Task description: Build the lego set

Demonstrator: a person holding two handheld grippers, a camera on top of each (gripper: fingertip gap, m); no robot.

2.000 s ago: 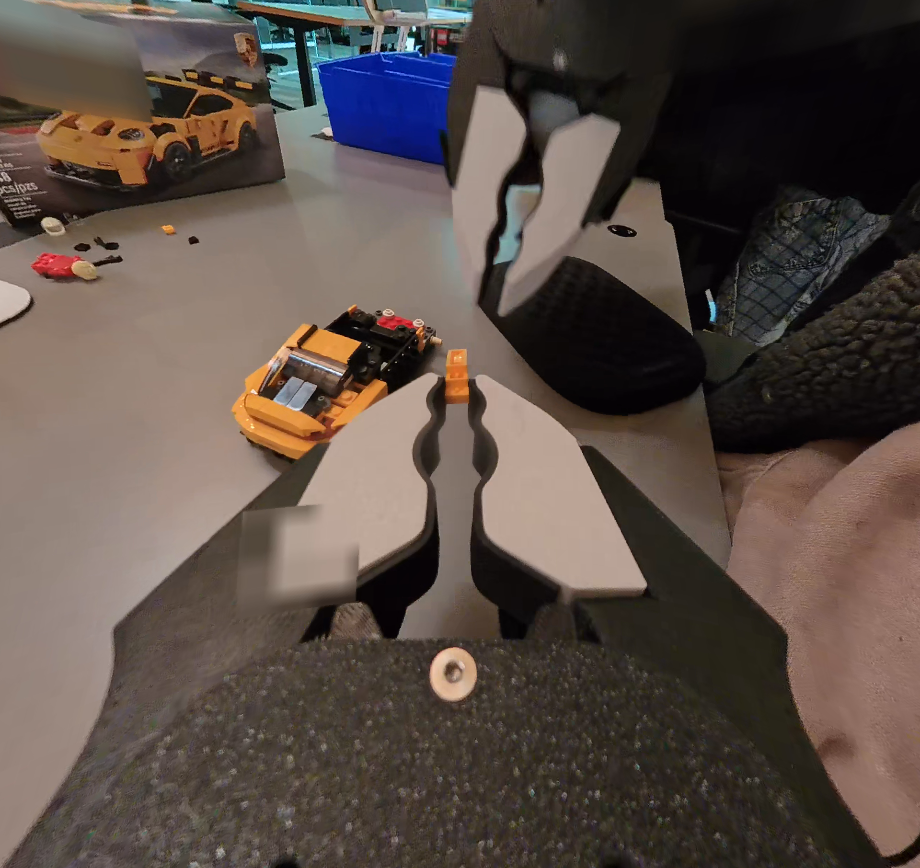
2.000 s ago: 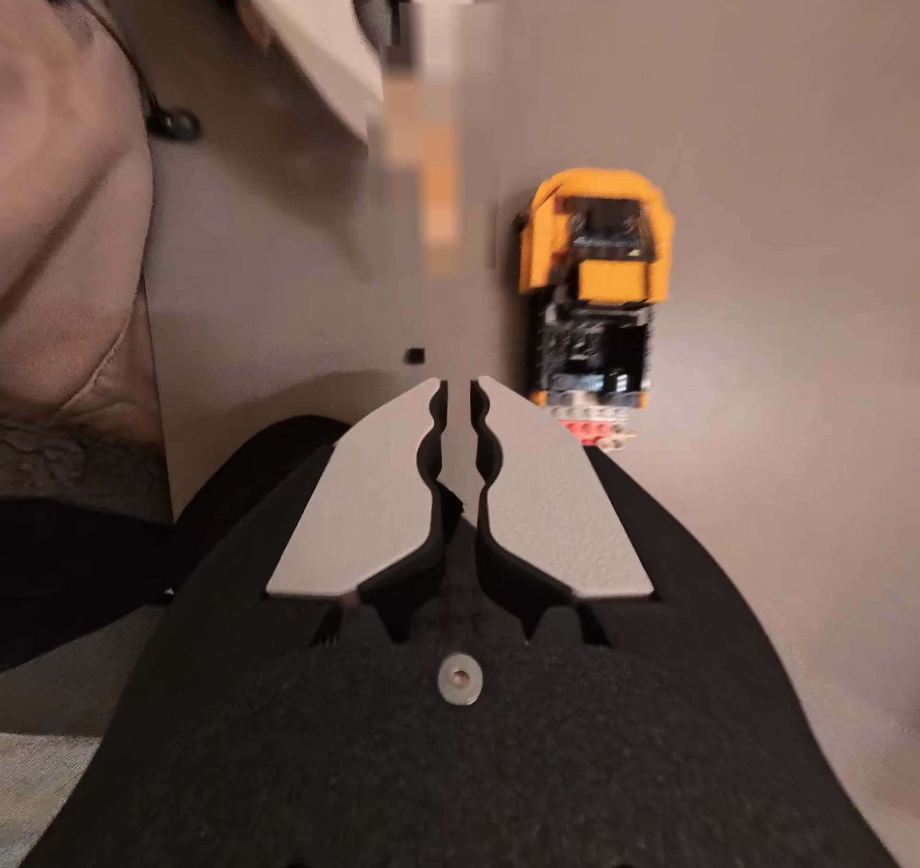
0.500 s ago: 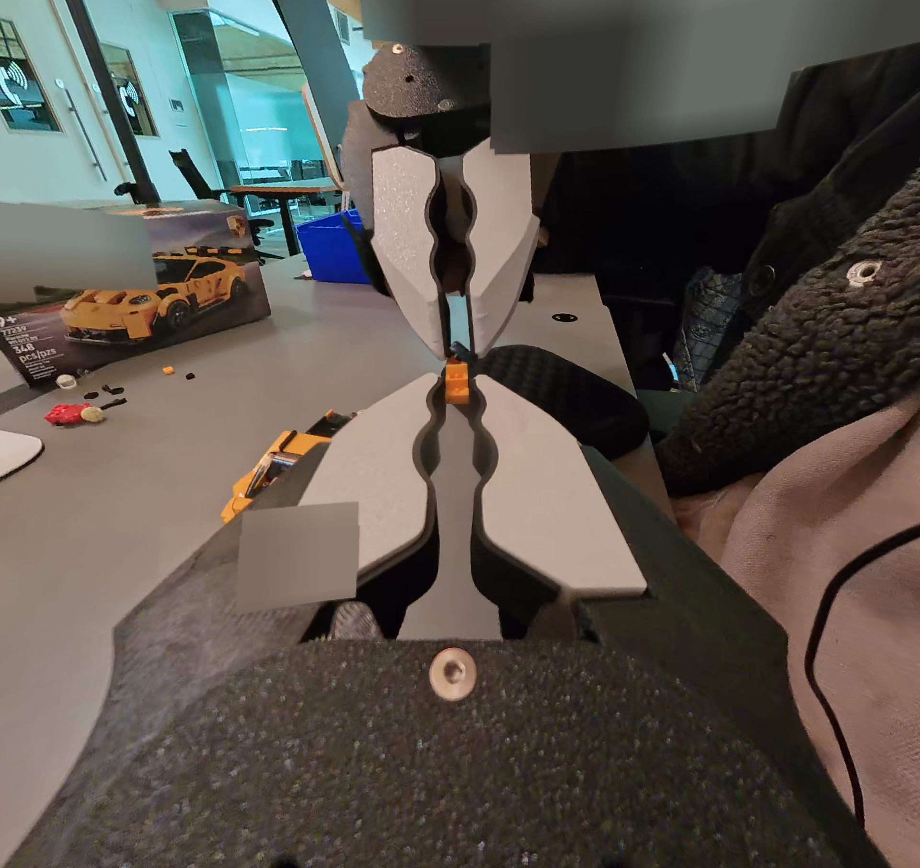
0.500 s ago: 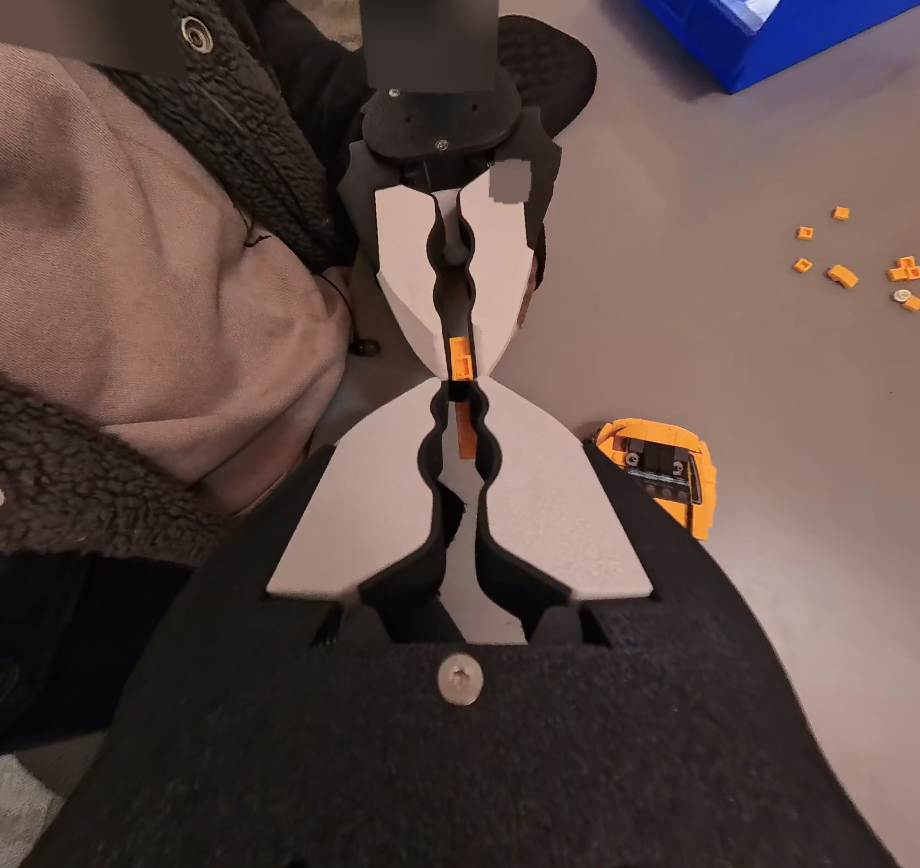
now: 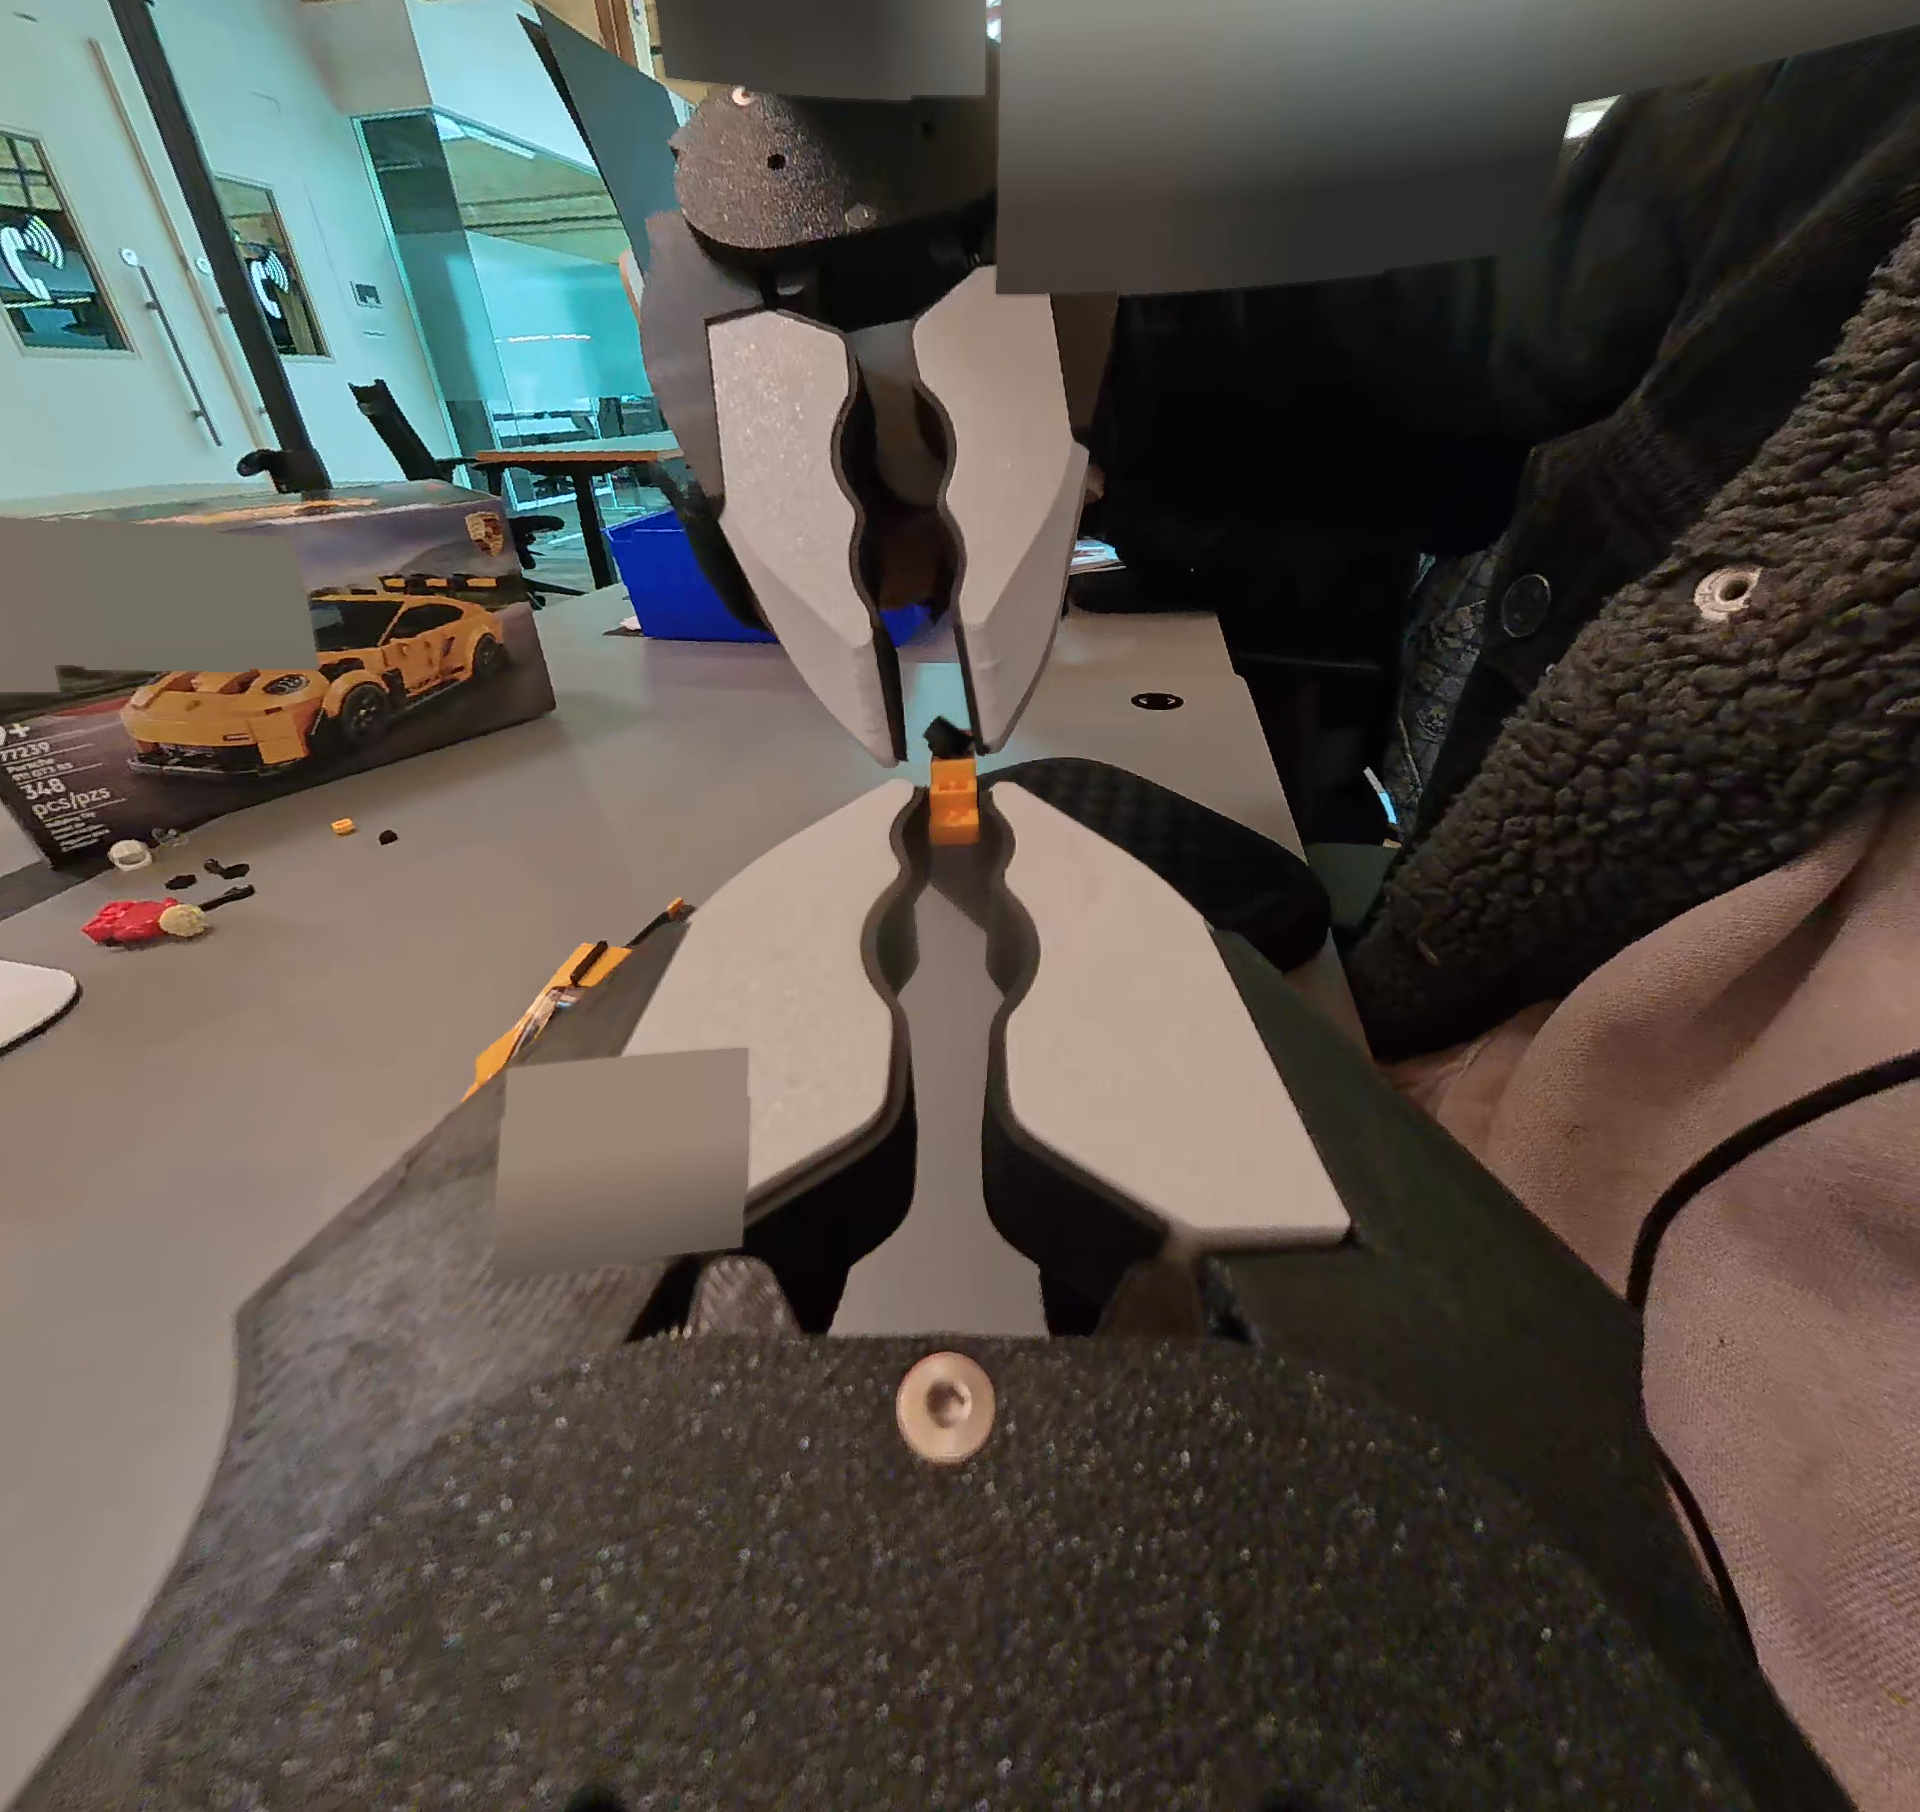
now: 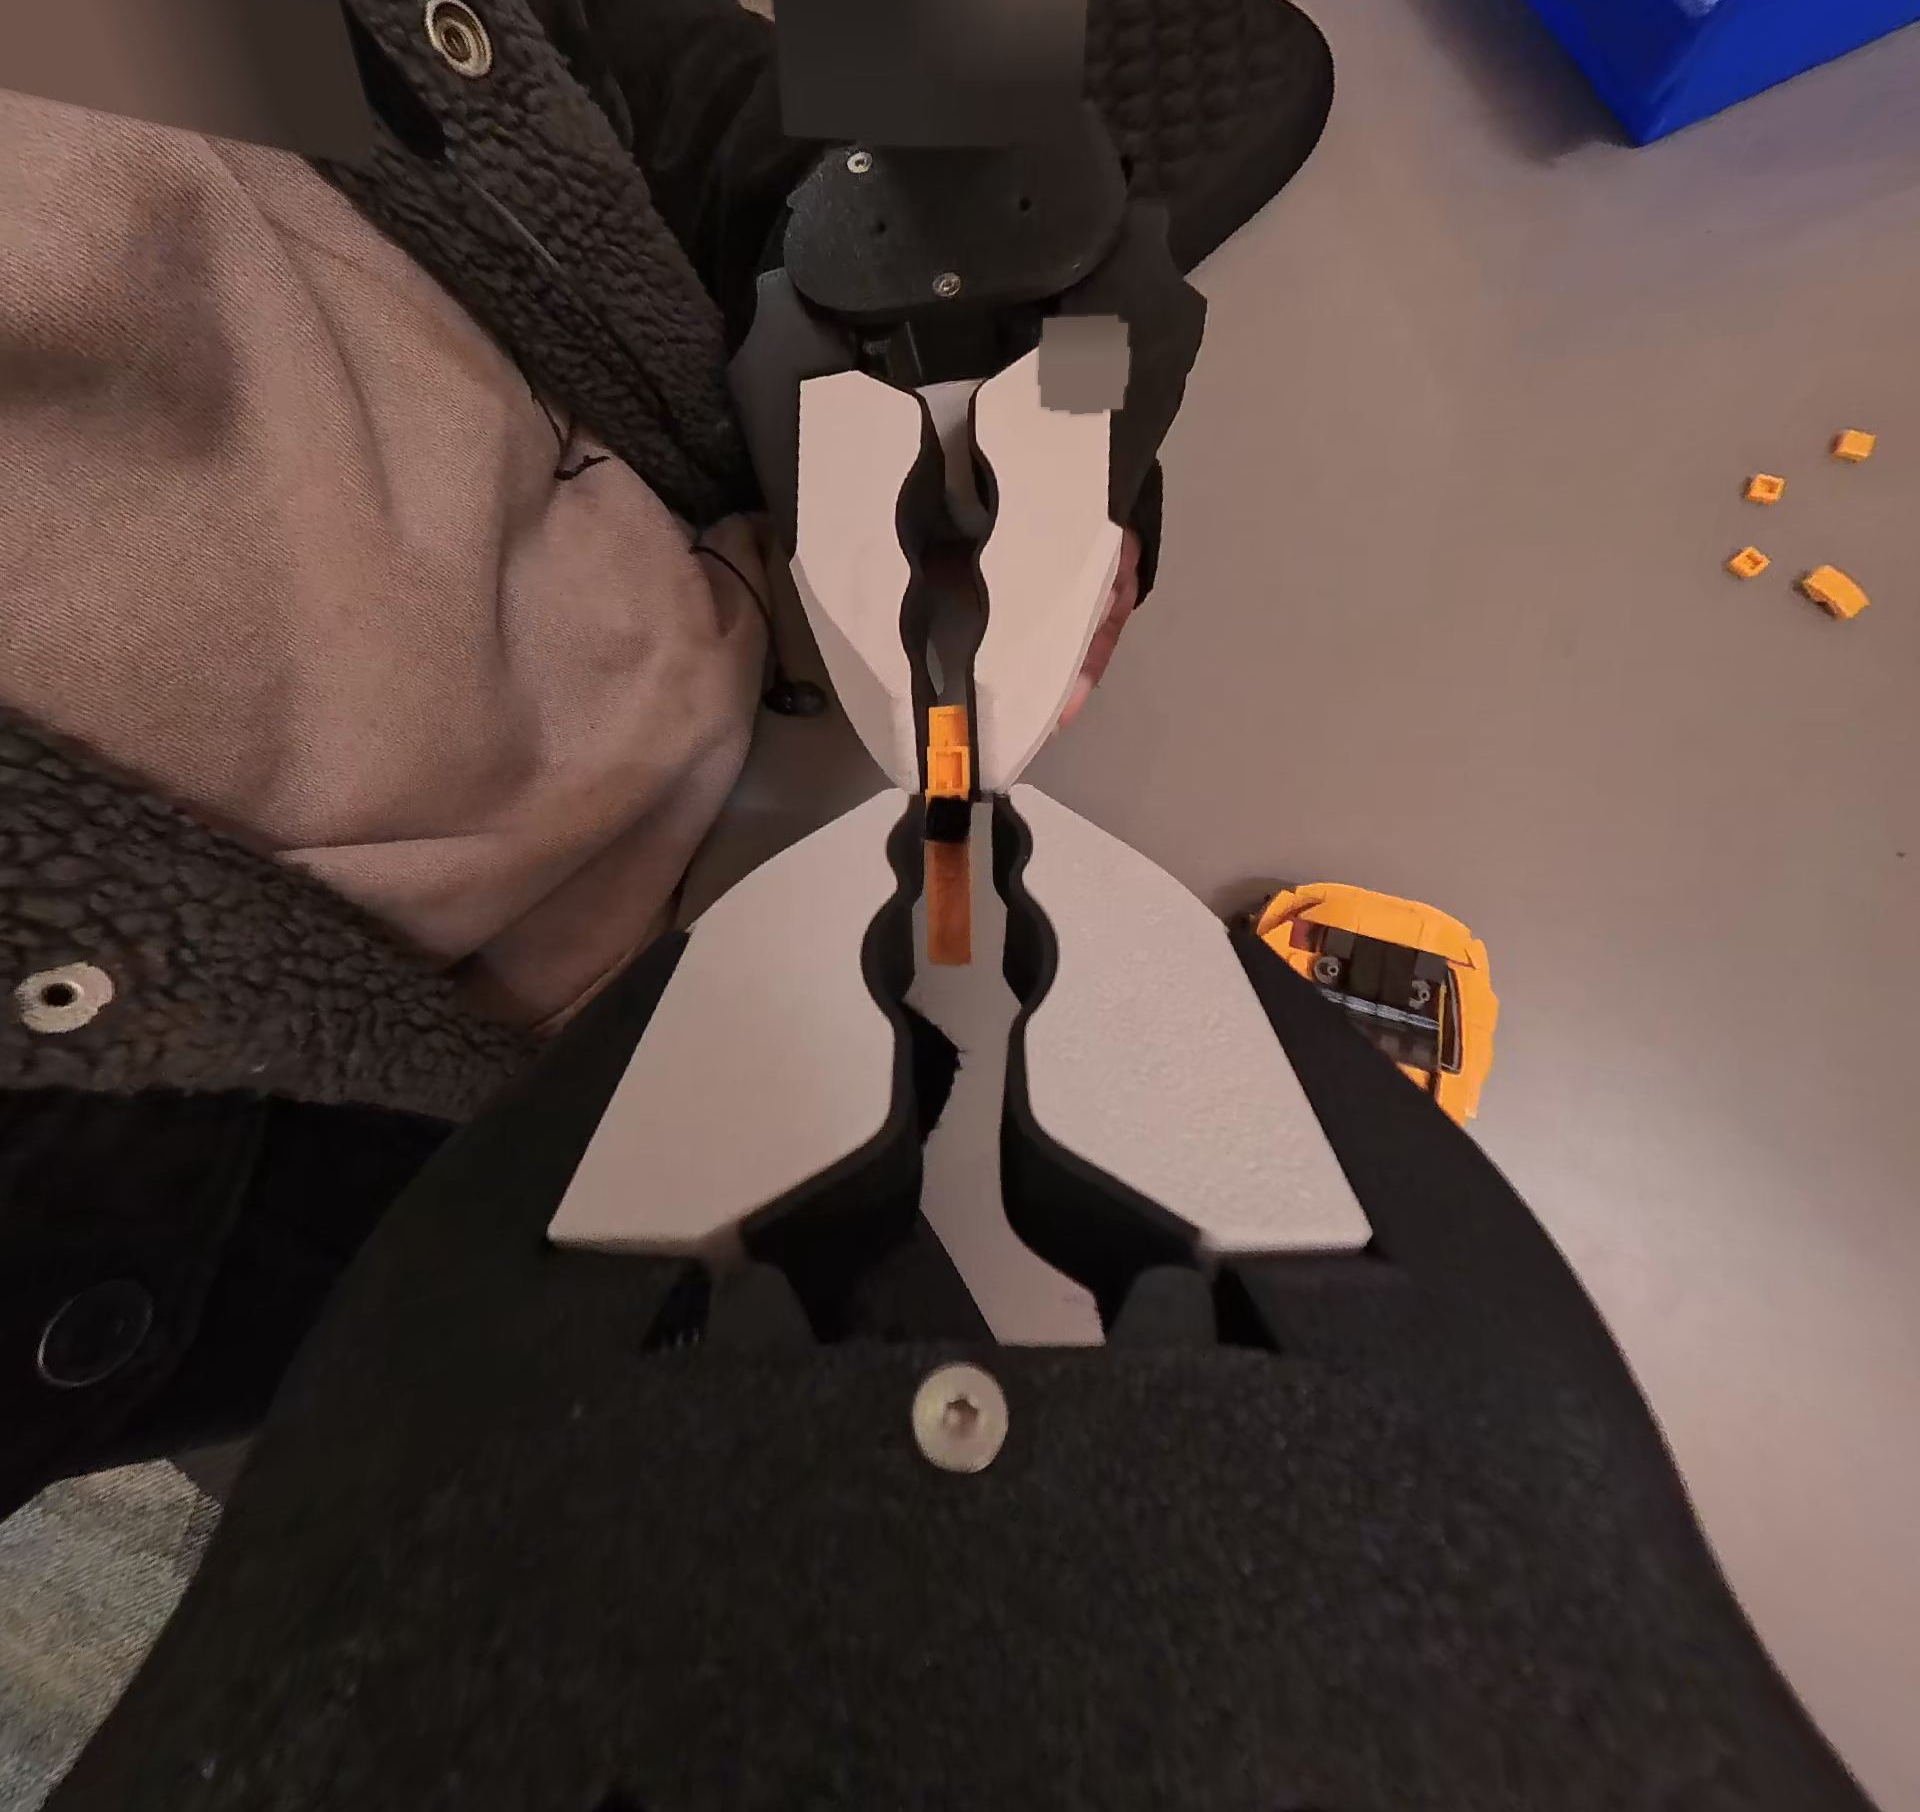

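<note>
— Where was the orange brick (image 5: 954, 812)?

— Up off the desk (image 6: 1455, 619), pinched at the very tips of the left claw (image 5: 951, 796), both pads against its sides. A small black piece (image 5: 943, 736) sat on its far end.

— And the right claw (image 6: 951, 806)?

— It came in tip to tip from the opposite side, pointing straight at the left one. Its fingers stood a little apart around the black piece: one touched it, while daylight showed between the piece and the other. So it was parted, not clamping.

— What crowded them?

— The person's dark fleece jacket (image 5: 1714, 744) and pinkish top lay close on one side. A black textured pad (image 5: 1174, 858) lay on the desk's edge just behind the tips.

— Anything hidden?

— The orange toy car (image 6: 1382, 983) stood on the desk below; each claw's own body covered part of it. In the right wrist view an orange strip showed between the right claw's fingers, and I could not tell what it was.

— Farther out?

— The set's box (image 5: 395, 661) stood at the back, with a red piece (image 5: 125, 923) and tiny black bits in front of it. A blue bin (image 6: 1704, 6) stood at the far corner, and loose orange bits (image 6: 1834, 590) lay well apart from the car.
</note>
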